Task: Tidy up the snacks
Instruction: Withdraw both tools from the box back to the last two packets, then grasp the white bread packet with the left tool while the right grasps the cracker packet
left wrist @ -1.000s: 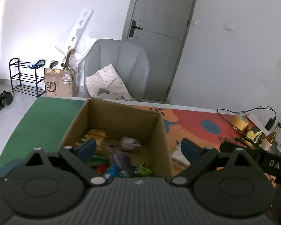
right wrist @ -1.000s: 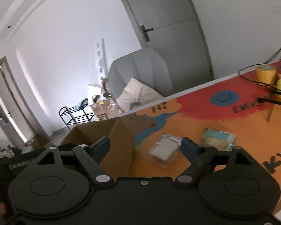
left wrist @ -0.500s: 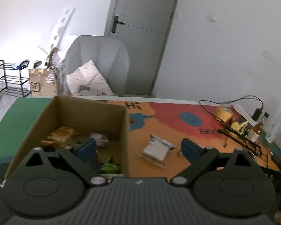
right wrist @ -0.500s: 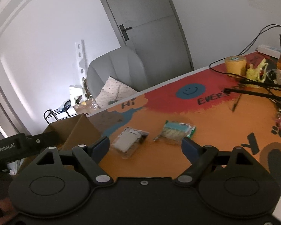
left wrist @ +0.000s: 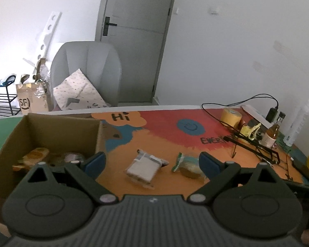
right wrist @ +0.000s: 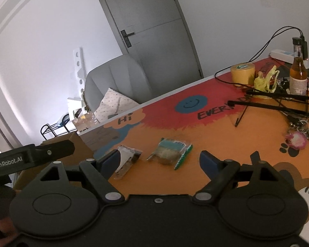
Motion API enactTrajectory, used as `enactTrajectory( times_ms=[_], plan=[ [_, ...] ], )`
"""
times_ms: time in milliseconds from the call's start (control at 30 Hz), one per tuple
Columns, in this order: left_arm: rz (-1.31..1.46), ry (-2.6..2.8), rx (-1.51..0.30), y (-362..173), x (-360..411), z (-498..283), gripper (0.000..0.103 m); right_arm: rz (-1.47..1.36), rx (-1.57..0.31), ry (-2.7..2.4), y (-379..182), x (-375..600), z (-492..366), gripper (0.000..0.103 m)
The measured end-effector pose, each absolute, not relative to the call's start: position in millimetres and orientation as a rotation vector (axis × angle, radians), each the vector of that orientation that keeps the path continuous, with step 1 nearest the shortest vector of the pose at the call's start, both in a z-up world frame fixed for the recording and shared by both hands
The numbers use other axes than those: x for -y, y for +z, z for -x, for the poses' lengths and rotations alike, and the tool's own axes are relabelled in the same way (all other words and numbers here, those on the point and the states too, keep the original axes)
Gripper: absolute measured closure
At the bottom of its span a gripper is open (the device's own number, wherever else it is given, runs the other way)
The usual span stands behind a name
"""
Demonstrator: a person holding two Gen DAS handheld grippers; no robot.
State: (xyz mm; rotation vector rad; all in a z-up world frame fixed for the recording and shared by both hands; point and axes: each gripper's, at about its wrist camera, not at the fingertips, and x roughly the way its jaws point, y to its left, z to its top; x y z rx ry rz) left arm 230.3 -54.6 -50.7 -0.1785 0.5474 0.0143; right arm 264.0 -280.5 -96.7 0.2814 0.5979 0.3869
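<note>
A cardboard box (left wrist: 51, 127) stands at the left of the table and holds several snacks (left wrist: 34, 157). Two packets lie on the orange mat to its right: a white one (left wrist: 145, 167) and a green-edged one (left wrist: 187, 163). My left gripper (left wrist: 152, 163) is open and empty, above the table with the white packet between its fingers' line of sight. My right gripper (right wrist: 159, 160) is open and empty, facing the white packet (right wrist: 126, 159) and the green-edged packet (right wrist: 171, 151). The box corner (right wrist: 80, 146) shows at the left of the right wrist view.
A yellow tape roll (right wrist: 242, 73), a bottle (right wrist: 297, 76), a black folding stand (right wrist: 278, 100), keys (right wrist: 298, 138) and cables lie at the table's right. A grey chair (left wrist: 88, 70) with a cushion stands behind the table. The left gripper's body (right wrist: 28, 158) is close on the right gripper's left.
Both grippers have swung right, away from over the box and toward the two packets on the mat. Both stayed open and empty.
</note>
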Motion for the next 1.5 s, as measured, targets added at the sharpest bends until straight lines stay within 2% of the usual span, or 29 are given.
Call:
enactTrajectory(
  times_ms=[433,633,700,867,1367,1500],
  plan=[
    [0.146,0.002,-0.591,-68.0,73.1,-257.6,0.012,-0.294,-0.618,0.397,-113.9,291.4,-284.1,0.019],
    [0.142,0.008,-0.632,-83.5,80.0,-272.9,0.022,-0.294,-0.639,0.404,-124.1,294.4,-295.7,0.019],
    [0.139,0.007,-0.646,-88.1,81.1,-277.7,0.029,-0.291,-0.648,0.409,-127.4,293.2,-299.7,0.019],
    [0.136,0.016,-0.675,-97.8,82.5,-290.1,0.038,-0.272,-0.662,0.416,-134.6,288.1,-311.7,0.019],
    [0.155,0.051,-0.712,-114.4,66.8,-311.2,0.04,-0.2,-0.683,0.467,-140.0,263.3,-344.5,0.019],
    [0.15,0.061,-0.711,-114.1,61.5,-313.0,0.045,-0.175,-0.68,0.491,-141.5,253.2,-353.2,0.019]
  ],
)
